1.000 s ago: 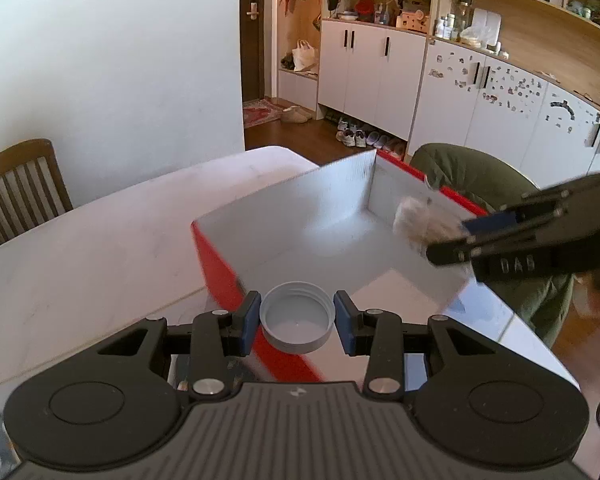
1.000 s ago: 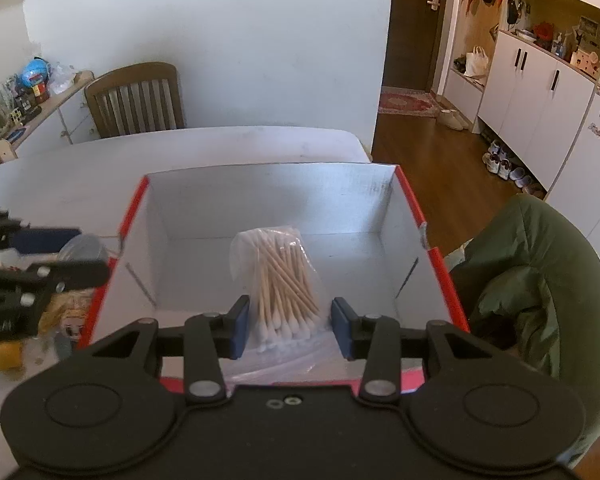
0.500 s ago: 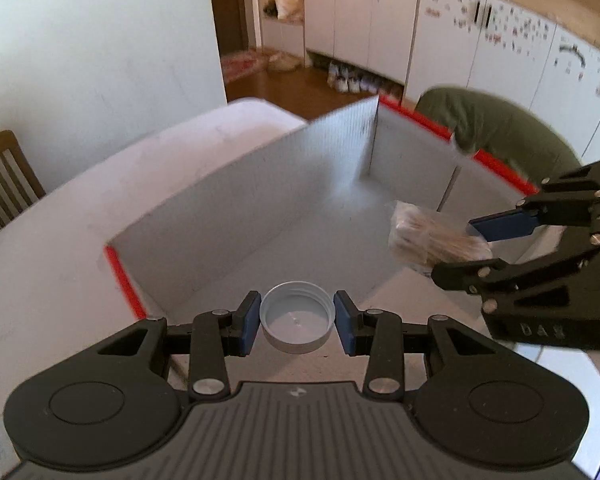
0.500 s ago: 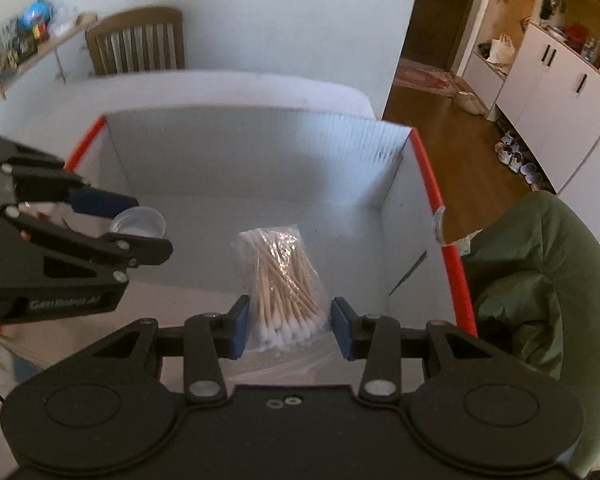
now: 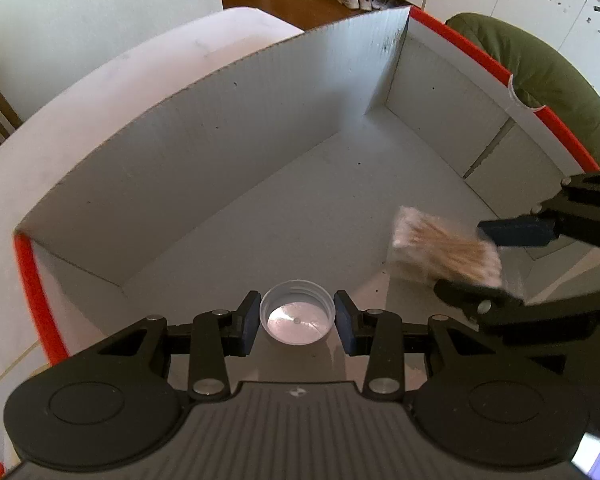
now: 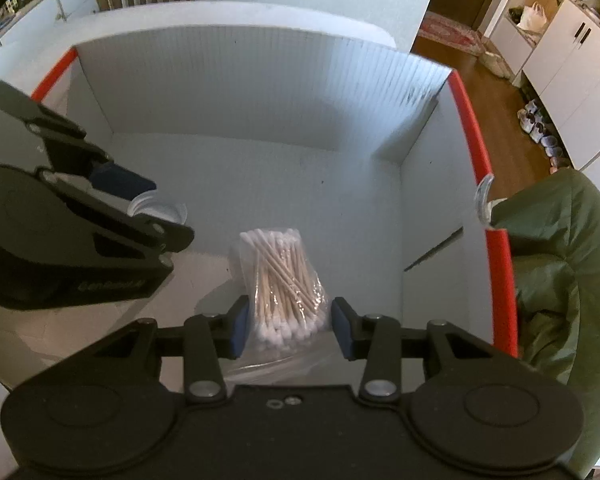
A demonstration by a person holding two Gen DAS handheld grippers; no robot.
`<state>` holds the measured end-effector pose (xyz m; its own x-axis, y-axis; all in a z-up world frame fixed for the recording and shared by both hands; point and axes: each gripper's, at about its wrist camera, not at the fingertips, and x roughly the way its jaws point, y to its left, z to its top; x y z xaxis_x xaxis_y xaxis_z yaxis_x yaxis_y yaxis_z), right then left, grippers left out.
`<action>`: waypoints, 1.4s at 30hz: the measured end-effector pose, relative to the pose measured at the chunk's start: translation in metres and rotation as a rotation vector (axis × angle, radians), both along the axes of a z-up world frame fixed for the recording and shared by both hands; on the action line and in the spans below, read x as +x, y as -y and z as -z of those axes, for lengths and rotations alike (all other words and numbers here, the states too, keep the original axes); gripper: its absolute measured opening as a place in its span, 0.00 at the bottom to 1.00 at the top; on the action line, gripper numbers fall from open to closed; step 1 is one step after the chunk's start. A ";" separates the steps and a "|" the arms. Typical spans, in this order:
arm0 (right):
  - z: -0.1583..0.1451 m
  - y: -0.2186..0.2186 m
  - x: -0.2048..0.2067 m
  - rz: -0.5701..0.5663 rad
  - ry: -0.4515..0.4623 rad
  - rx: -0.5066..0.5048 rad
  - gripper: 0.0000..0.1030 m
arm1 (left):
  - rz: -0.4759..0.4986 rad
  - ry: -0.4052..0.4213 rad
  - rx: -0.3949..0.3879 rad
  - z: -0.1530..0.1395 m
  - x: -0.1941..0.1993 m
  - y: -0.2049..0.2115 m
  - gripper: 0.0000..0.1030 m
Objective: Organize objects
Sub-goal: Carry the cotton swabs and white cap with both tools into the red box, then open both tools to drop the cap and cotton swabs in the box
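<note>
Both grippers hang over the open box (image 5: 260, 128), the left gripper (image 5: 297, 316) narrowly clamping a cap (image 5: 297, 317), the right gripper (image 6: 288, 322) pinching bagged cotton swabs (image 6: 284, 280), presumably for dropping in.

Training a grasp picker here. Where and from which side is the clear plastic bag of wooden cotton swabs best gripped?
Grip the clear plastic bag of wooden cotton swabs across its narrow width near the white tips, coming in from that end along the sticks, as the right gripper does. The bundle is long and slim, so the pads squeeze the sticks together.
</note>
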<state>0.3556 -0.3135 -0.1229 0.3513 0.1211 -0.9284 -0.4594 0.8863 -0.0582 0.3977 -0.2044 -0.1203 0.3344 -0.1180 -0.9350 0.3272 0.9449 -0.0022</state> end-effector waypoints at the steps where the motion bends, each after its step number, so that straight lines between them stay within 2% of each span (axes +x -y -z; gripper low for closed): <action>1: 0.001 0.001 0.000 0.002 -0.005 0.000 0.42 | 0.003 -0.004 -0.001 0.001 0.001 0.001 0.37; 9: 0.004 0.009 0.004 0.008 -0.039 0.021 0.45 | 0.021 -0.045 0.017 0.014 0.005 0.010 0.37; 11: 0.003 0.009 0.004 0.003 -0.039 0.025 0.53 | 0.019 -0.058 0.017 0.017 0.007 0.009 0.38; 12: 0.001 0.010 0.003 0.002 -0.036 0.028 0.57 | 0.016 -0.066 0.017 0.018 0.007 0.008 0.39; 13: 0.000 0.010 0.002 0.000 -0.031 0.030 0.62 | 0.015 -0.066 0.014 0.018 0.007 0.008 0.46; 14: -0.002 0.011 0.002 -0.002 -0.023 0.036 0.63 | 0.016 -0.069 0.009 0.018 0.008 0.008 0.52; 16: -0.006 0.010 0.002 0.001 -0.018 0.044 0.63 | 0.016 -0.072 0.004 0.018 0.008 0.008 0.56; 20: -0.014 0.014 -0.002 0.003 -0.003 0.067 0.63 | -0.015 -0.053 -0.015 0.011 0.006 0.002 0.57; 25: -0.026 0.019 -0.010 -0.012 0.023 0.092 0.63 | -0.046 -0.013 -0.074 -0.006 -0.004 -0.009 0.57; 33: -0.049 0.023 -0.024 -0.016 0.062 0.128 0.63 | -0.063 0.081 -0.082 -0.035 -0.028 -0.019 0.57; 42: -0.077 0.034 -0.045 0.003 0.107 0.212 0.73 | -0.075 0.201 -0.096 -0.071 -0.052 -0.018 0.57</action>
<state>0.3110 -0.3476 -0.0459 0.4467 0.3081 -0.8400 -0.4584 0.8851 0.0808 0.3452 -0.1868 -0.0496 0.5237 -0.1709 -0.8346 0.2592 0.9652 -0.0349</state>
